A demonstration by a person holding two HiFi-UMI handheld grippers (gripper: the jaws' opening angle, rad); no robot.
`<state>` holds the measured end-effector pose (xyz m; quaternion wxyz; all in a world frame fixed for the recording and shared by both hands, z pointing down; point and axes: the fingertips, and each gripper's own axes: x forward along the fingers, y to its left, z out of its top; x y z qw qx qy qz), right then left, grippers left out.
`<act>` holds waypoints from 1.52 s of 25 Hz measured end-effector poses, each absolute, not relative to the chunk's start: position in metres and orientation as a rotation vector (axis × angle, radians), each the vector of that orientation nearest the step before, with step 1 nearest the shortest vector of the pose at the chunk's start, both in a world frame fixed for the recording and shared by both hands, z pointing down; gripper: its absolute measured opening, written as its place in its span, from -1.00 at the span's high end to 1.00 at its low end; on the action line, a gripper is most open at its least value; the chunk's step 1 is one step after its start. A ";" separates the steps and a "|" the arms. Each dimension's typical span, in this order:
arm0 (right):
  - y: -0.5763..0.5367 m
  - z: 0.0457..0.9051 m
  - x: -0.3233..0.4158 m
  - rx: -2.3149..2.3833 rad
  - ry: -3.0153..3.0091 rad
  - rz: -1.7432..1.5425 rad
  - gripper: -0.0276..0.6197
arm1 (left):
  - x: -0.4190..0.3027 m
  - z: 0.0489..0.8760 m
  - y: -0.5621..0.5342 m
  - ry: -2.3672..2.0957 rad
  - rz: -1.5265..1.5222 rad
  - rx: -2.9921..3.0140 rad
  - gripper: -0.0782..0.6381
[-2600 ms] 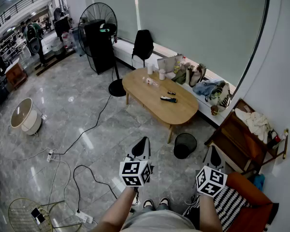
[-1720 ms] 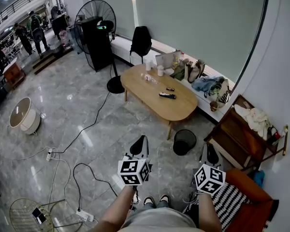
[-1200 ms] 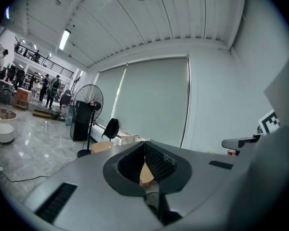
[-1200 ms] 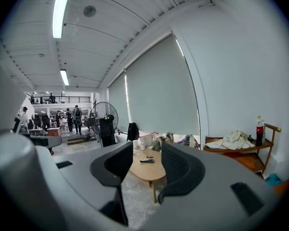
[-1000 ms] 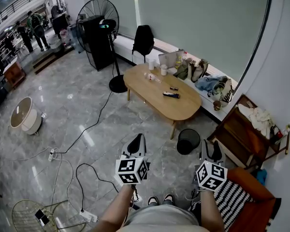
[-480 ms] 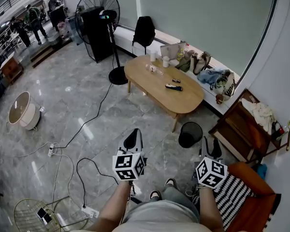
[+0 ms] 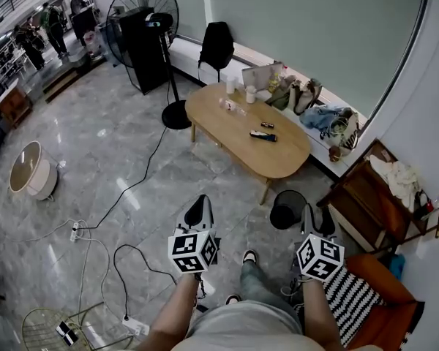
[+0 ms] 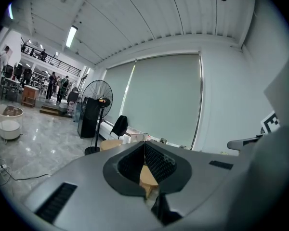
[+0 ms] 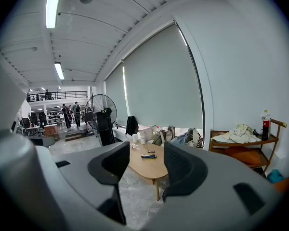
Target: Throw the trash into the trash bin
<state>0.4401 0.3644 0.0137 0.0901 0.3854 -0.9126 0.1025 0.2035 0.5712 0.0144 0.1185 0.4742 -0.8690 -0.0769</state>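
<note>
Gripper update: left gripper (image 7: pixel 197 209) is pressing shut, empty, right gripper (image 7: pixel 316 221) is gaping wide, empty; counter (image 7: pixel 278 159) ahead is getting closer.

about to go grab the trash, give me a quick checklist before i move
1. Right gripper open and empty: ok.
2. Left gripper open: not ok, jaws together, nothing between them.
3. Trash bin in sight: ok, upright on the floor by the table's near end.
4. Table within reach: not ok, it stands well ahead of both grippers.
5. Trash picked out: cannot tell; the dark object and other small items on the tabletop are too small to identify.
6. Cable out of the way: ok, it runs along the floor to the left.
</note>
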 end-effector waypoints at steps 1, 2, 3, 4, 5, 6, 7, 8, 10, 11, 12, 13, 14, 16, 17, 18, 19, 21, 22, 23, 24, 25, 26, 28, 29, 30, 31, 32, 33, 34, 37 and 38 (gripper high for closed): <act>0.355 0.015 0.434 1.145 -2.712 0.306 0.21 | 0.197 0.016 0.563 -2.540 -0.225 1.382 0.73; 0.345 0.015 0.428 1.146 -2.710 0.309 0.21 | 0.191 0.017 0.553 -2.537 -0.225 1.378 0.73; 0.334 0.015 0.422 1.146 -2.707 0.311 0.21 | 0.184 0.018 0.543 -2.536 -0.224 1.374 0.73; 0.322 0.015 0.416 1.146 -2.705 0.314 0.21 | 0.178 0.018 0.533 -2.535 -0.224 1.370 0.73; 0.311 0.014 0.410 1.144 -2.703 0.314 0.21 | 0.171 0.018 0.523 -2.536 -0.225 1.365 0.73; 0.298 0.014 0.403 1.141 -2.701 0.312 0.21 | 0.163 0.017 0.511 -2.536 -0.227 1.362 0.73; 0.286 0.013 0.396 1.138 -2.701 0.308 0.21 | 0.155 0.016 0.499 -2.538 -0.231 1.360 0.73; 0.273 0.013 0.388 1.134 -2.702 0.304 0.21 | 0.147 0.016 0.487 -2.541 -0.236 1.357 0.73; 0.247 0.011 0.372 1.125 -2.704 0.299 0.21 | 0.129 0.014 0.461 -2.545 -0.247 1.350 0.73; 0.234 0.011 0.364 1.120 -2.704 0.298 0.21 | 0.121 0.013 0.448 -2.546 -0.251 1.347 0.73; 0.222 0.011 0.356 1.115 -2.704 0.298 0.21 | 0.115 0.013 0.435 -2.544 -0.252 1.346 0.73; 0.210 0.011 0.349 1.110 -2.704 0.299 0.21 | 0.108 0.014 0.423 -2.542 -0.249 1.346 0.73; 0.198 0.011 0.342 1.106 -2.704 0.302 0.21 | 0.102 0.014 0.412 -2.539 -0.244 1.347 0.73; 0.178 0.013 0.327 1.096 -2.708 0.310 0.21 | 0.092 0.016 0.391 -2.535 -0.232 1.346 0.73; 0.168 0.013 0.320 1.091 -2.711 0.315 0.21 | 0.087 0.017 0.382 -2.533 -0.225 1.346 0.73; 0.160 0.014 0.314 1.086 -2.714 0.320 0.21 | 0.082 0.017 0.374 -2.531 -0.216 1.346 0.73; 0.152 0.016 0.308 1.083 -2.716 0.327 0.20 | 0.078 0.018 0.367 -2.529 -0.205 1.347 0.73; 0.137 0.020 0.298 1.081 -2.718 0.349 0.20 | 0.070 0.017 0.352 -2.526 -0.181 1.354 0.73; 0.130 0.022 0.293 1.079 -2.719 0.362 0.20 | 0.067 0.017 0.345 -2.526 -0.170 1.360 0.73; 0.125 0.025 0.288 1.076 -2.719 0.374 0.20 | 0.063 0.016 0.339 -2.526 -0.158 1.366 0.73; 0.121 0.027 0.283 1.069 -2.718 0.385 0.20 | 0.060 0.015 0.334 -2.527 -0.147 1.369 0.73; 0.118 0.030 0.279 1.062 -2.717 0.393 0.20 | 0.057 0.015 0.331 -2.528 -0.137 1.370 0.73; 0.115 0.033 0.274 1.054 -2.714 0.399 0.20 | 0.052 0.016 0.328 -2.527 -0.129 1.368 0.73; 0.110 0.039 0.265 1.047 -2.702 0.417 0.20 | 0.041 0.019 0.323 -2.523 -0.116 1.356 0.73; 0.107 0.042 0.260 1.046 -2.696 0.433 0.20 | 0.034 0.022 0.321 -2.520 -0.114 1.348 0.73; 0.105 0.046 0.255 1.044 -2.689 0.453 0.20 | 0.026 0.026 0.319 -2.516 -0.115 1.339 0.73; 0.102 0.048 0.249 1.041 -2.685 0.473 0.20 | 0.019 0.028 0.316 -2.512 -0.121 1.332 0.73; 0.099 0.050 0.242 1.038 -2.682 0.485 0.20 | 0.010 0.031 0.312 -2.510 -0.129 1.329 0.73; 0.095 0.052 0.234 1.037 -2.681 0.488 0.19 | 0.001 0.032 0.308 -2.508 -0.135 1.329 0.73; 0.091 0.053 0.225 1.039 -2.680 0.484 0.19 | -0.010 0.034 0.304 -2.506 -0.139 1.332 0.73; 0.077 0.054 0.194 1.073 -2.682 0.485 0.18 | -0.048 0.038 0.285 -2.500 -0.144 1.351 0.73; 0.072 0.053 0.183 1.089 -2.682 0.491 0.18 | -0.063 0.038 0.277 -2.495 -0.146 1.360 0.73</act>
